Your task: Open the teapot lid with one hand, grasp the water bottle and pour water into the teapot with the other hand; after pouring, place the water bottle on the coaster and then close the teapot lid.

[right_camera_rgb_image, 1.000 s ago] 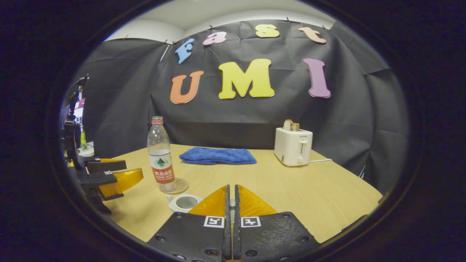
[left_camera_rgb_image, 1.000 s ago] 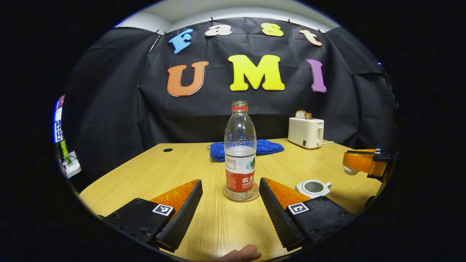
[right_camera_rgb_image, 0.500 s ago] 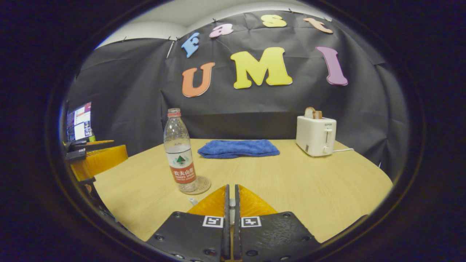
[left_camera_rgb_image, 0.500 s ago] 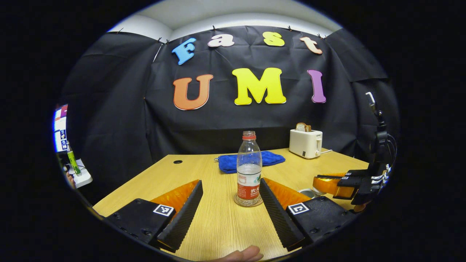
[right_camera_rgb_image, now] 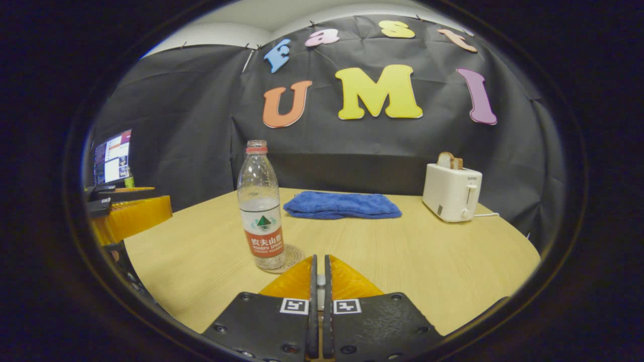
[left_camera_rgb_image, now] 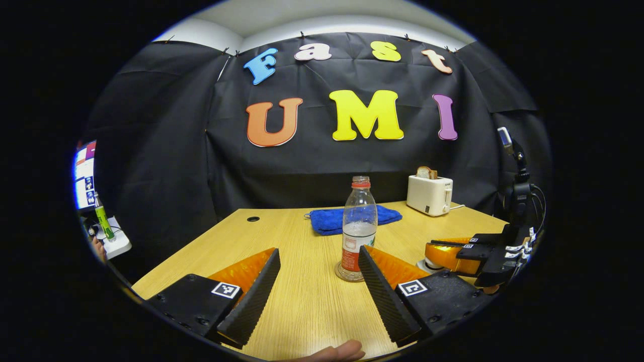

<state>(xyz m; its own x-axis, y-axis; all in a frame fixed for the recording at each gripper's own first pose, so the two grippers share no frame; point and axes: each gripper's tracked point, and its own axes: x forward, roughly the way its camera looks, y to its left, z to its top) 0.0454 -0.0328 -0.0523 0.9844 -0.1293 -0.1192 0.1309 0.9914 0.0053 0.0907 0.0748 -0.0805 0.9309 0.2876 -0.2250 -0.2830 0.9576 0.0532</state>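
Since a second ago the left gripper (left_camera_rgb_image: 316, 287) has backed away, jaws spread and empty. Right gripper (right_camera_rgb_image: 318, 281) is pressed together over the teapot (left_camera_rgb_image: 431, 263). Uncapped water bottle (left_camera_rgb_image: 358, 230) stands upright on the coaster (right_camera_rgb_image: 291, 256).

Wooden table (right_camera_rgb_image: 402, 261) with coaster (right_camera_rgb_image: 291, 254), blue cloth (right_camera_rgb_image: 342, 205), white toaster (right_camera_rgb_image: 452, 192), teapot (left_camera_rgb_image: 430, 262).

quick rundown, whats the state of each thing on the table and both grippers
water bottle: upright on the coaster, uncapped, partly full
coaster: flat on the table, under the bottle
teapot: mostly hidden behind the right gripper, lid state unclear
blue cloth: folded, lying flat
toaster: upright, bread sticking up
left gripper: open, holding nothing
right gripper: fingers together, a small white thing between them
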